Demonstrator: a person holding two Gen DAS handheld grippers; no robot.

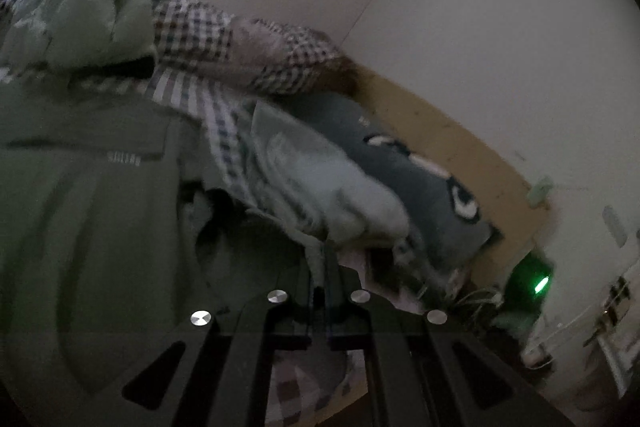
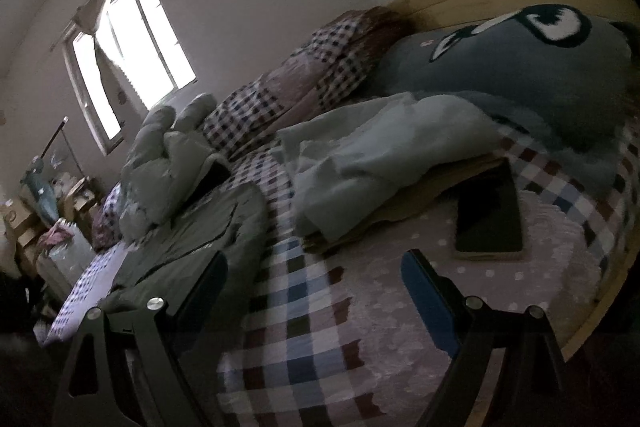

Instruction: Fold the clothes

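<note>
Fabric of the pale garment (image 1: 320, 187) sits pinched in my left gripper (image 1: 319, 297), jaws narrow on its near edge, so I can lift it. Right gripper (image 2: 316, 291) hovers over the bed (image 2: 304, 327), jaws wide, ready for a corner.

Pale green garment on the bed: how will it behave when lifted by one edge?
The pale green garment lies crumpled in soft folds, so probably floppy and light. In the left wrist view it appears to hang from the shut left gripper, so expect sagging.
</note>
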